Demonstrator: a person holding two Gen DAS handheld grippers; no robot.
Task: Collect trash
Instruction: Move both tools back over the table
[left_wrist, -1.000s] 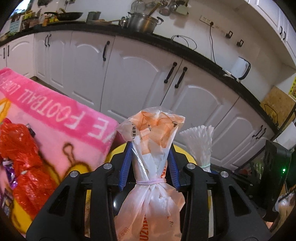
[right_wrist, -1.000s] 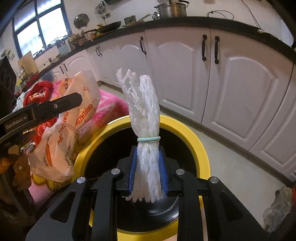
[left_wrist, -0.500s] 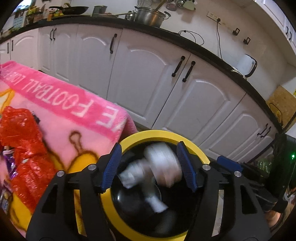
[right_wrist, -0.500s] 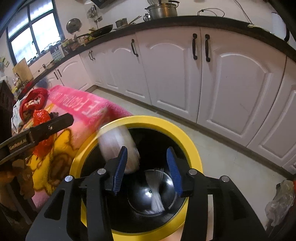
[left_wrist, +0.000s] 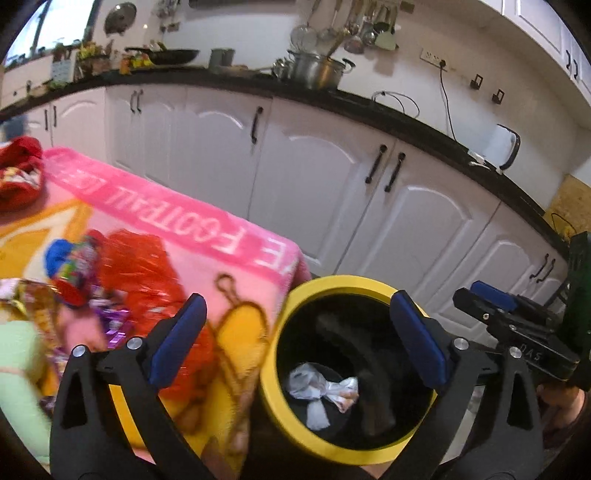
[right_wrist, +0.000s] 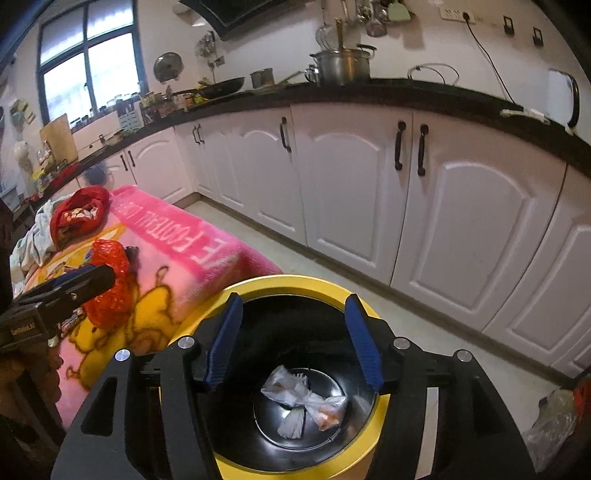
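Now both claws hang spread and empty over the yellow bin (right_wrist: 382, 413).
Next, red crinkly bag (left_wrist: 147, 266), frame left, looks light, soft, rustly; left gripper (left_wrist: 299, 339) should pinch a bunched fold while right gripper (right_wrist: 293, 341) waits.

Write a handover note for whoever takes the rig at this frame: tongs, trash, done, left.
Left tongs: open, empty, over the near edge of the yellow bin.
Right tongs: open, empty, directly above the bin.
In the bin: the tied plastic bag and the white mesh bundle lie on the bottom.
Done: both pieces are in the bin.
Left: on the pink blanket beside the bin, the red crinkled bag and the colourful wrappers next to it await pickup. A red cloth item sits at the blanket's far end; whether it is trash is unclear.
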